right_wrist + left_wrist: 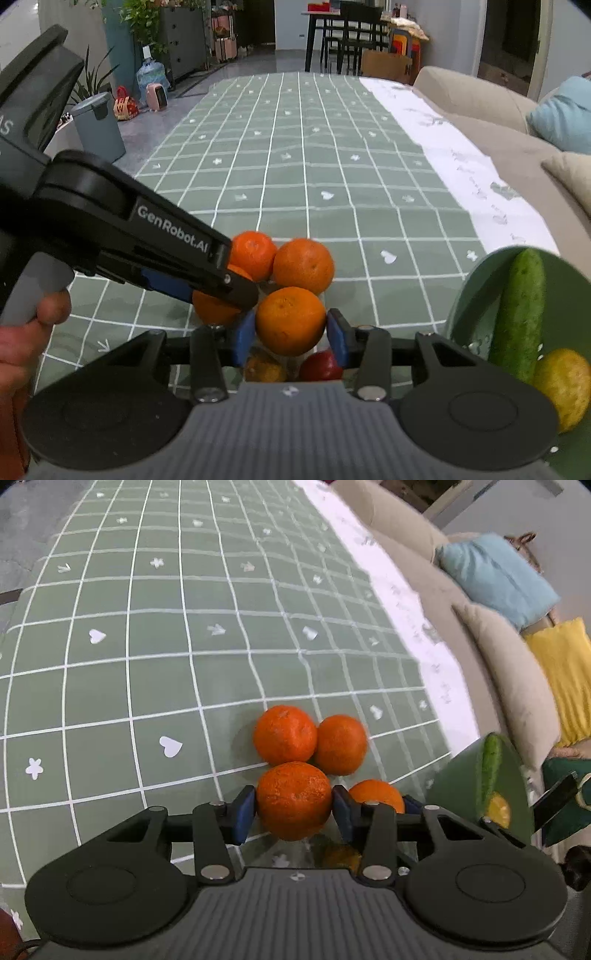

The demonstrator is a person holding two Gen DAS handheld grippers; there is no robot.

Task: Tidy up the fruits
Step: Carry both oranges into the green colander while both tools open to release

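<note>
We see four mandarins clustered on the green checked tablecloth [332, 155], bright orange with pebbled, dimpled skin. Our left gripper [294, 805] has its blue pads pressed on both sides of the near mandarin [294, 800], jaws closed to about the fruit's width. Two more mandarins [285, 734] [341, 744] sit touching each other just beyond it. Our right gripper [290, 325] likewise squeezes its own mandarin [290, 320] between blue pads, narrowed onto it.

The left view shows the fourth mandarin [375, 794] only partly, behind the right-hand finger, and only a sliver of the green bowl [454, 775] at the right edge. The right view shows more: the bowl [461, 306] holds a cucumber [521, 314] standing upright and a yellow fruit [565, 387] beside it. It also shows the left gripper [236, 291] from the side, crossing in front of its mandarin [212, 306], with the hand [26, 332] holding the handle. Below the right gripper's fingers, a red fruit [321, 365] and a dull orange one [264, 367] appear; where exactly they lie we cannot tell.
</note>
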